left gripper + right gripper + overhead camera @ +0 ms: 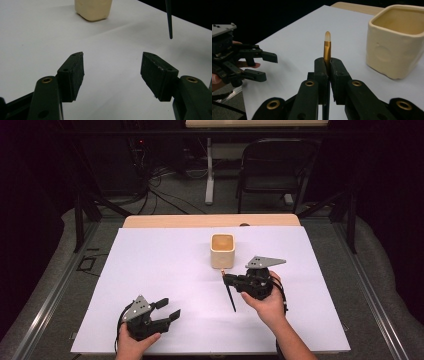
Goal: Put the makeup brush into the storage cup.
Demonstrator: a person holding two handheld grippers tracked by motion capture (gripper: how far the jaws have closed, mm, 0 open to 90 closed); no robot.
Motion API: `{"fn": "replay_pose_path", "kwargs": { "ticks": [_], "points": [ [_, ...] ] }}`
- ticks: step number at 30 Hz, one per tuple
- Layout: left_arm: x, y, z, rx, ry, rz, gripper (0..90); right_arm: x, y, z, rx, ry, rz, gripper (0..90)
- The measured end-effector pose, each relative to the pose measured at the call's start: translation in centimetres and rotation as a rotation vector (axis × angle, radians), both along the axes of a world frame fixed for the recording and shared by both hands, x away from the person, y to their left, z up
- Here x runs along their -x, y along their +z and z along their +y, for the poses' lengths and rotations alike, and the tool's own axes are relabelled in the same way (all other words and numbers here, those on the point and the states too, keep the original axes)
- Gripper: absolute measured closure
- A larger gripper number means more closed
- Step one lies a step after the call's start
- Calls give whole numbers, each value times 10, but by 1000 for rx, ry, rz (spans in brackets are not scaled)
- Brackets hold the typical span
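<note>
A thin brush (231, 300) with a black handle, gold ferrule and pale tip (327, 46) is clamped in my right gripper (227, 279), which is shut on it near the ferrule (327, 62). Its handle hangs down towards the sheet (169, 17), clear of it. A cream square cup (222, 250) stands upright just beyond the right gripper, close to the brush tip (395, 40). At the near left my left gripper (170, 308) is open, with nothing between its jaws (112, 55). It points towards the cup (93, 8), and the right gripper view catches it farther off (268, 67).
A white sheet (165, 265) covers the wooden table (210, 221). A black chair (277, 165) and a table leg stand beyond the far edge. Metal rails run along both sides of the table.
</note>
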State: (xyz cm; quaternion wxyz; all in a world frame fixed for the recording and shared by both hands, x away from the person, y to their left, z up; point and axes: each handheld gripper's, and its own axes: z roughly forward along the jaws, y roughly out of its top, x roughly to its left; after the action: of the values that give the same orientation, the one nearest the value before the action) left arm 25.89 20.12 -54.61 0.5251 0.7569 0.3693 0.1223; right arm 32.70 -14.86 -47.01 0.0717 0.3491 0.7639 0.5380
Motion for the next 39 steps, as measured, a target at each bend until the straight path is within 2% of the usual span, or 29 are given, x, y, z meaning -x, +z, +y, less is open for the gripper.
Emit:
{"fn": "replay_pose_path", "kwargs": {
  "ticks": [3, 5, 12, 16, 21, 30, 32, 33, 37, 39],
  "points": [
    [0, 1, 1, 26, 11, 9, 363, 2, 2, 1, -27, 13, -23, 841],
    [1, 3, 2, 26, 16, 7, 371, 4, 3, 1, -37, 28, -49, 841],
    [2, 10, -2, 28, 15, -1, 377, 8, 3, 6, -56, 41, -95, 841],
    [3, 15, -10, 27, -8, -18, 376, 12, 2, 7, -61, 45, -116, 841],
    [2, 20, -20, 43, -39, -19, 374, 17, 4, 6, -74, 40, -139, 841],
    [-5, 27, -38, 50, -58, -31, 356, 23, 5, 7, -78, 41, -163, 841],
    [-6, 29, -42, 59, -73, -22, 355, 24, 5, 7, -86, 42, -163, 840],
    [-7, 30, -43, 72, -101, -14, 355, 25, 6, 8, -86, 42, -168, 841],
    [-7, 32, -51, 72, -100, -12, 364, 27, 6, 9, -94, 42, -177, 841],
    [-9, 33, -58, 79, -136, 3, 376, 28, 7, 10, -100, 43, -185, 840]
  ]
}}
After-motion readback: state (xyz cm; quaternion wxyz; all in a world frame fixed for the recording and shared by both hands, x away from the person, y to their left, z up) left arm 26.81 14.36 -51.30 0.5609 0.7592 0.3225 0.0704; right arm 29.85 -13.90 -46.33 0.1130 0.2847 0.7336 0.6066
